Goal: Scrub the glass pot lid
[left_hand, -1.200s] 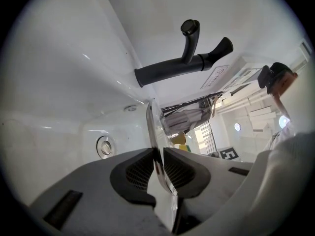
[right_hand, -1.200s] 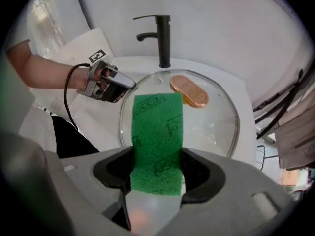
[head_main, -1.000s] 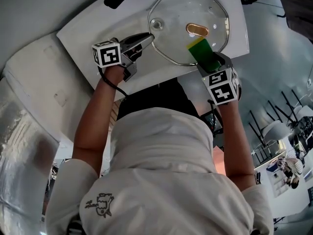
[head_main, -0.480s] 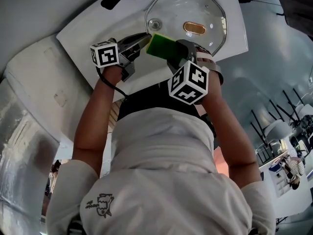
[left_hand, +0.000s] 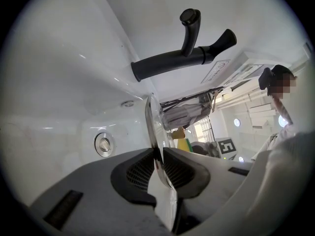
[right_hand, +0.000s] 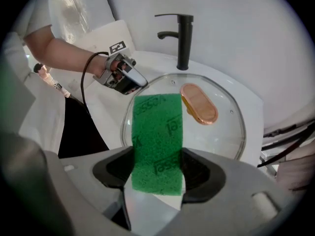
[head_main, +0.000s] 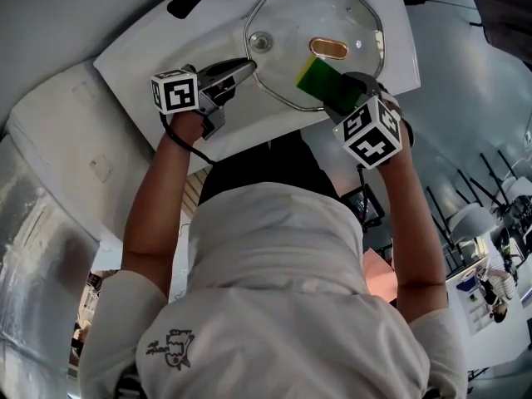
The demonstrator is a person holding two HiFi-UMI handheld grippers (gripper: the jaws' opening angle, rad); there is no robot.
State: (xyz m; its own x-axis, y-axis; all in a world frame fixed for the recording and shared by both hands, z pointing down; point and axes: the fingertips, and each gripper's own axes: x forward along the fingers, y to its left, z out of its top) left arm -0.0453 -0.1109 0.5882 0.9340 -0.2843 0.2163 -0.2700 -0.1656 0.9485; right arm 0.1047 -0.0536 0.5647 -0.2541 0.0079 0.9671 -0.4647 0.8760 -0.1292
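While my left gripper [head_main: 246, 63] clamps the round glass pot lid [head_main: 332, 19], my right gripper [head_main: 336, 95] should press its gripped green sponge [head_main: 314, 75] flat.

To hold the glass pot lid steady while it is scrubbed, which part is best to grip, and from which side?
Likely the thin metal rim of the glass pot lid, edge-on from its left side in the head view, as the left gripper grips it. The rim is slim enough for the fingers, and this leaves the glass and copper handle free for the green sponge.
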